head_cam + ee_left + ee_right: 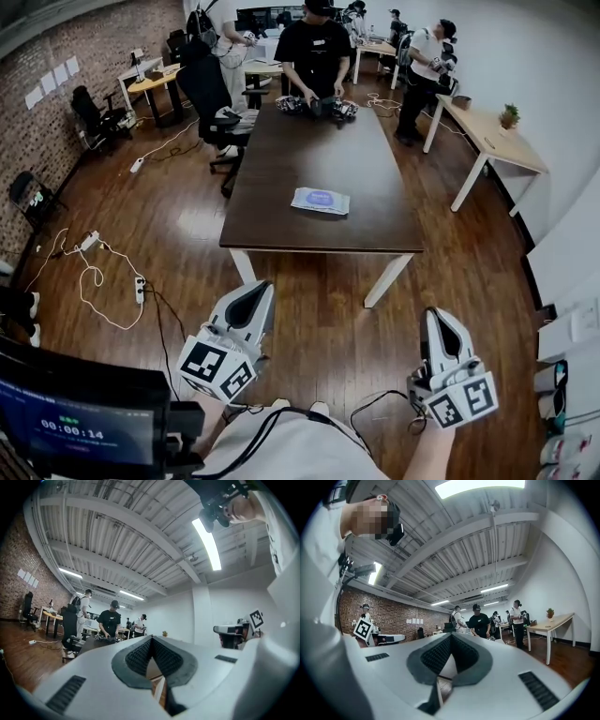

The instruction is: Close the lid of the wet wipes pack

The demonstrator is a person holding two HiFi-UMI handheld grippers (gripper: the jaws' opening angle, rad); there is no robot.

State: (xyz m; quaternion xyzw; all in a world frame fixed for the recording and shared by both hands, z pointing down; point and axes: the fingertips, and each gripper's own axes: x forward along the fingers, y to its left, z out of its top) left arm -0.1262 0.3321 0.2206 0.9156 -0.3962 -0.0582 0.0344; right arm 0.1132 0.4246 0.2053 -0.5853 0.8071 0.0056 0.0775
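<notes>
The wet wipes pack, pale blue with a darker oval on top, lies flat near the front of a dark table. It is too far off to tell how its lid stands. My left gripper and right gripper hover over the wooden floor, short of the table's near edge and well apart from the pack. Both are shut with nothing between the jaws. The left gripper view shows its fingertips meeting, and the right gripper view shows the same. The pack is hidden in both gripper views.
A person in black stands at the table's far end over some devices. An office chair sits at the table's left, a light wooden desk to the right. Cables and a power strip lie on the floor at left.
</notes>
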